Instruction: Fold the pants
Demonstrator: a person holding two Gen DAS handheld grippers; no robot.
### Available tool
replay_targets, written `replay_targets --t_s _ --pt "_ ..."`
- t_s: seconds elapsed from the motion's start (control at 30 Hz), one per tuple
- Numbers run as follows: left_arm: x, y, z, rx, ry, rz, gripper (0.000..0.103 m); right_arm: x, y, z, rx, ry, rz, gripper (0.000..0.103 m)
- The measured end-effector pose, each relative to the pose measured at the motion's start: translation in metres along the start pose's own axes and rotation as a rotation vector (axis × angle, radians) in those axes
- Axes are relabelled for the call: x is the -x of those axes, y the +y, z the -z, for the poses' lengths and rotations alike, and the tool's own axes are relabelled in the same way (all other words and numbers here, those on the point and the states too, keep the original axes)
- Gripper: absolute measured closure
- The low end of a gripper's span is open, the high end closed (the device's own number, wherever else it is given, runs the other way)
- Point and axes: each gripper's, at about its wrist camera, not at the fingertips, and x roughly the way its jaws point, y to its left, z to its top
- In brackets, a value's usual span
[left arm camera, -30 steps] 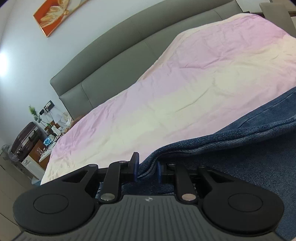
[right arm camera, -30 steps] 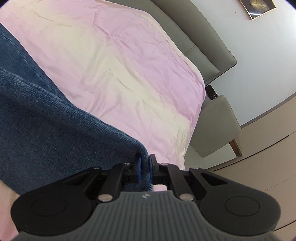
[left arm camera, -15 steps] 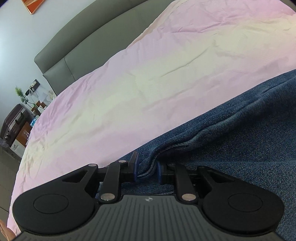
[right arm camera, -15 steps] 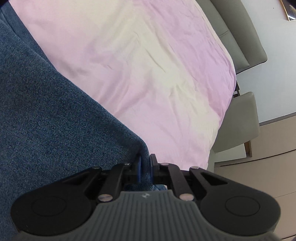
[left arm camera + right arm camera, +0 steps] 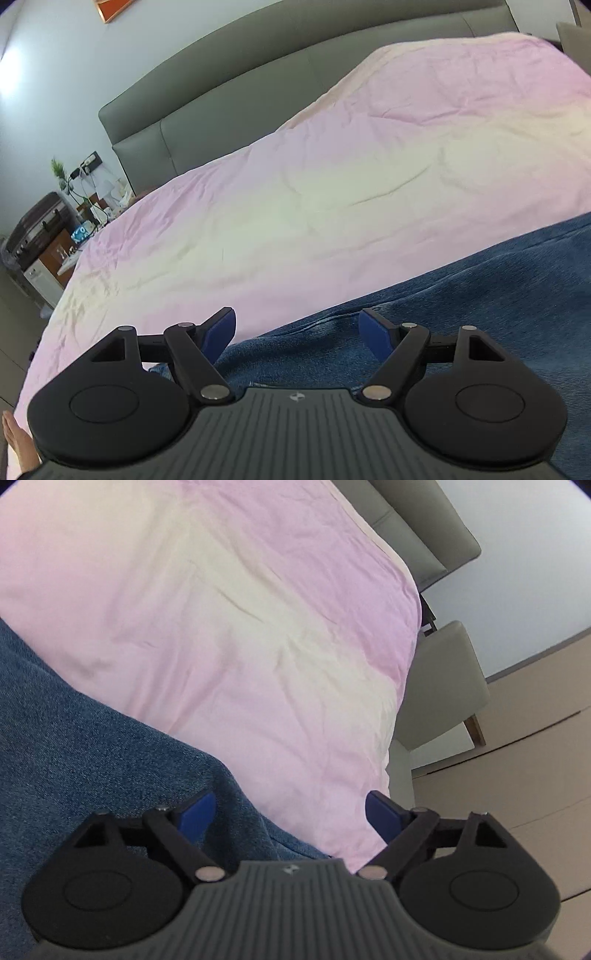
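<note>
Left gripper (image 5: 297, 326) was spread wide, blue pads (image 5: 221, 330) well apart, nothing clamped between them. It hung just over the edge of the jeans (image 5: 461, 314), which lay flat on the pink and cream bedsheet (image 5: 332, 177); the denim's edge with its seam ran across between the two pads. Whether the pads touched the cloth could not be told.

Right gripper (image 5: 291, 812) was equally wide open, gripping nothing. Its left pad (image 5: 195, 810) sat over denim, the right pad over bare bedsheet (image 5: 221, 609), with the jeans (image 5: 92, 757) corner passing between them. The jeans filled the lower left of that view, lying flat on the bed.

Grey padded headboard (image 5: 258, 81) stood behind the bed. A cluttered side table (image 5: 74, 240) with a small plant (image 5: 59, 171) was at the far left. A grey chair (image 5: 443, 686) stood just beside the bed's right edge.
</note>
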Motion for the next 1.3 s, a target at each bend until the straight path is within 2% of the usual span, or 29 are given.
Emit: replay_targets --t_s 0.13,0.27,0.4,0.57,0.7,0.8,0.97,1.1,1.13,1.2,1.3 --pt "0.038 0.008 0.014 0.060 -0.015 0.051 0.014 0.036 -0.016 0.024 -0.141 -0.037 -0.099 0.013" --pt "0.064 0.025 0.042 0.157 0.013 0.119 0.017 0.065 -0.019 0.068 -0.269 -0.027 -0.209 0.013" --pt "0.081 0.060 0.080 0.352 0.071 0.181 0.018 0.077 -0.020 0.123 -0.413 0.014 -0.282 0.013" --pt "0.084 0.110 0.129 0.613 0.127 0.191 0.022 0.070 -0.033 0.191 -0.655 0.088 -0.367 0.013" --pt "0.078 0.142 0.165 0.891 0.134 0.301 0.022 0.055 -0.046 0.232 -0.883 0.131 -0.421 0.014" --pt "0.064 0.152 0.181 1.040 0.130 0.346 0.021 0.044 -0.056 0.248 -1.030 0.123 -0.467 0.016" --pt "0.026 0.157 0.191 1.141 0.138 0.327 0.021 0.029 -0.075 0.252 -1.197 0.056 -0.516 0.017" --pt "0.002 0.159 0.195 1.175 0.161 0.306 0.021 0.011 -0.082 0.254 -1.253 0.065 -0.487 0.023" --pt "-0.001 0.158 0.193 1.168 0.159 0.299 0.021 0.008 -0.085 0.252 -1.253 0.069 -0.466 0.027" --pt "-0.005 0.158 0.189 1.139 0.160 0.284 0.021 0.002 -0.093 0.243 -1.219 0.047 -0.427 0.028" --pt "-0.011 0.156 0.186 1.113 0.172 0.261 0.022 -0.001 -0.103 0.213 -1.060 0.012 -0.378 0.026"
